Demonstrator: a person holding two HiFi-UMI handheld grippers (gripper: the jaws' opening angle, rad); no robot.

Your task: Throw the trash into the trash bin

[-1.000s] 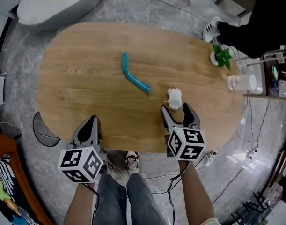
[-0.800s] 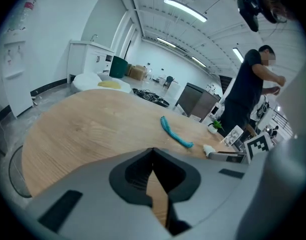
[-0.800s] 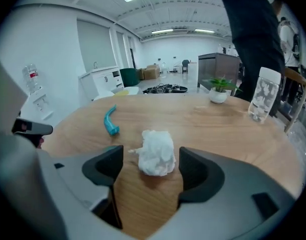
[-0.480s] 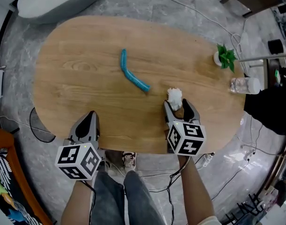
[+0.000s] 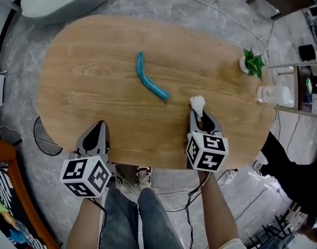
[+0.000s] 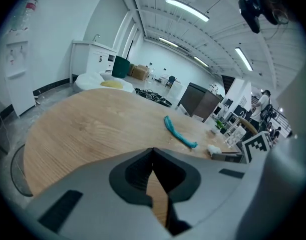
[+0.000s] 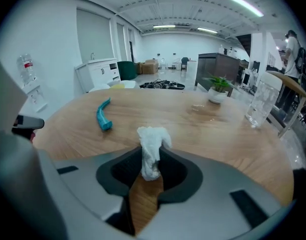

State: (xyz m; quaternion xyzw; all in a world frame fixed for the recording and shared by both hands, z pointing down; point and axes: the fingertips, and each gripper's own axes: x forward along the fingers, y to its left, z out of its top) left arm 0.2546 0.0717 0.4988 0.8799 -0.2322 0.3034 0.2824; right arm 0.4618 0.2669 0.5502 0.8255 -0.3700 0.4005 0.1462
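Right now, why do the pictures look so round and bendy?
Left gripper view: fisheye lens, dark round corners, ceiling lights bent into curves. Right gripper view: same bending; the tissue looks sharp, the far room washed-out. Head view: even light, table edges bulge.

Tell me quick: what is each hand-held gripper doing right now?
Left hand-held gripper: shut, holding nothing.
Right hand-held gripper: its jaws have just been closing and now pinch the crumpled white tissue.

white tissue [image 5: 197,102], teal tube [image 5: 153,88], wood-grain table [image 5: 85,92]
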